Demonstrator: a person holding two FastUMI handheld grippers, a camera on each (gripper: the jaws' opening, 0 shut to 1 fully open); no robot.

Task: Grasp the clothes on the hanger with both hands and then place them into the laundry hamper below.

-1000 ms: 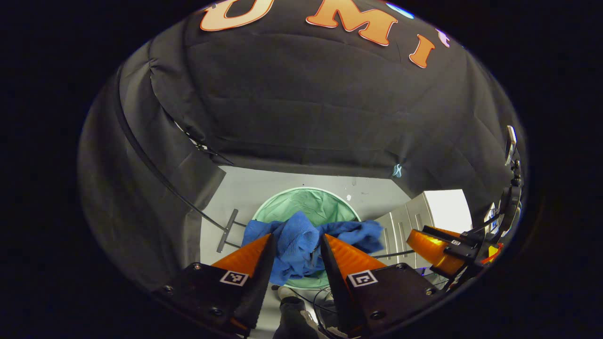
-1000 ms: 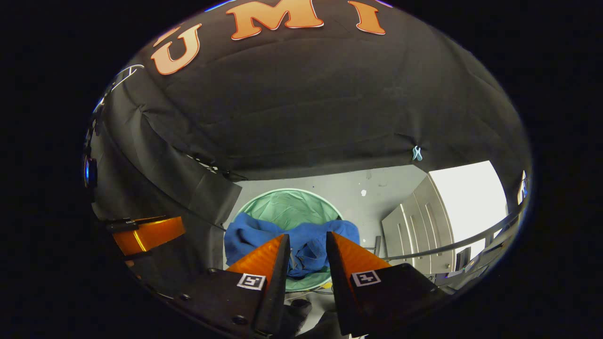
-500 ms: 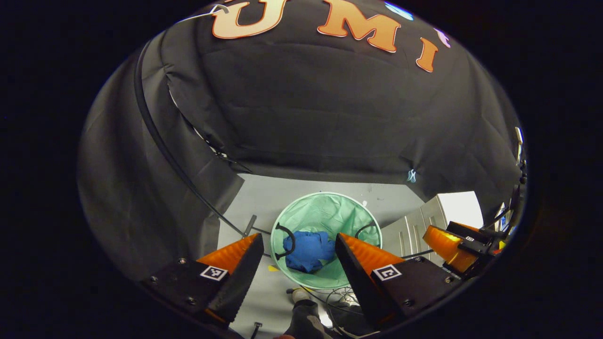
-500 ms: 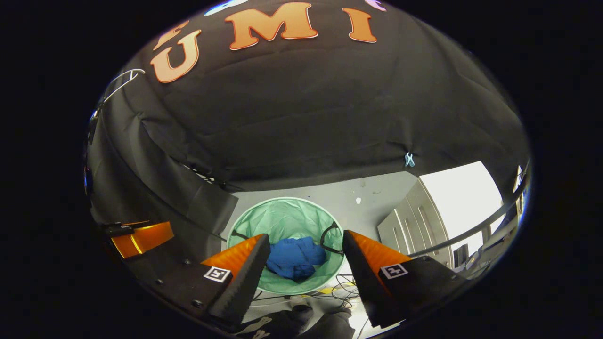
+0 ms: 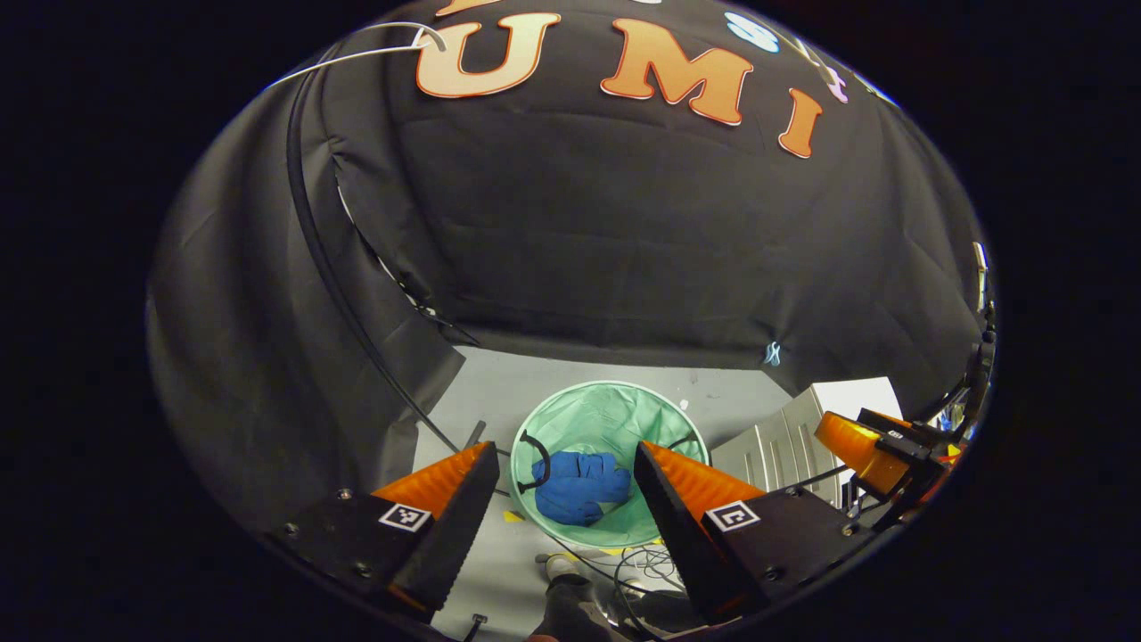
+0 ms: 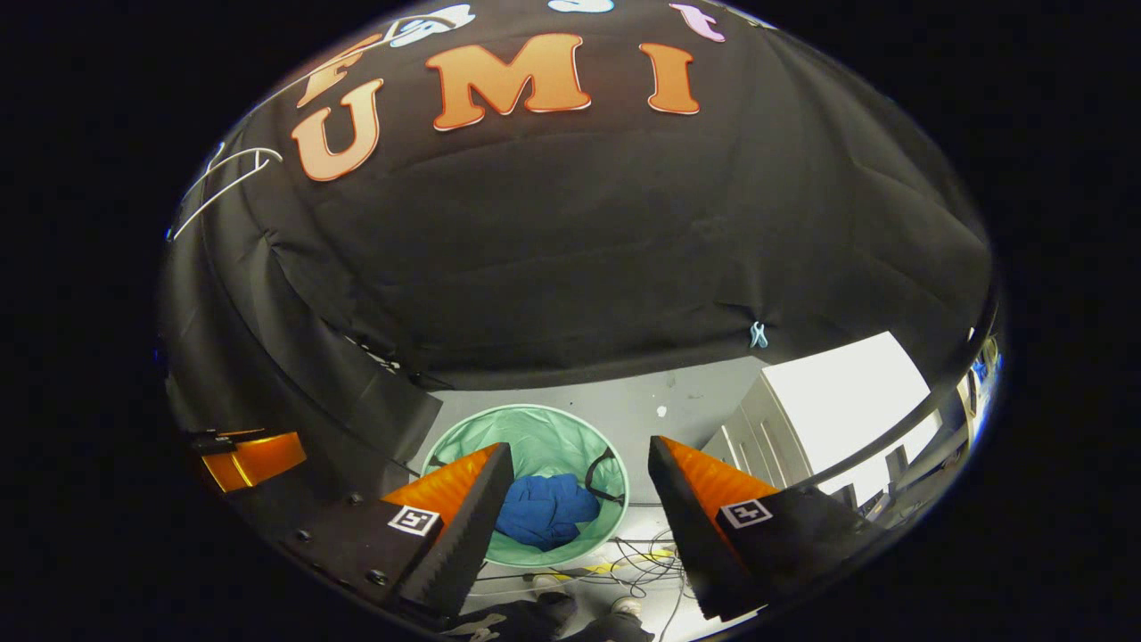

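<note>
Ribbed, wedge-shaped fingers stand wide apart on the left gripper [image 5: 566, 464], nothing between them; the right gripper [image 6: 579, 459] is spread the same way and empty. Below both, the blue clothes [image 5: 579, 486] lie bunched at the bottom of the pale green laundry hamper [image 5: 615, 415], well inside its rim. A white hanger [image 6: 223, 183] shows high against the booth wall, apparently bare, though it is thin and at the edge. The risk now is small: loose cables [image 6: 637, 566] lie on the floor beside the thin-walled hamper, so a careless step or low swing could tip it and spill the load.
</note>
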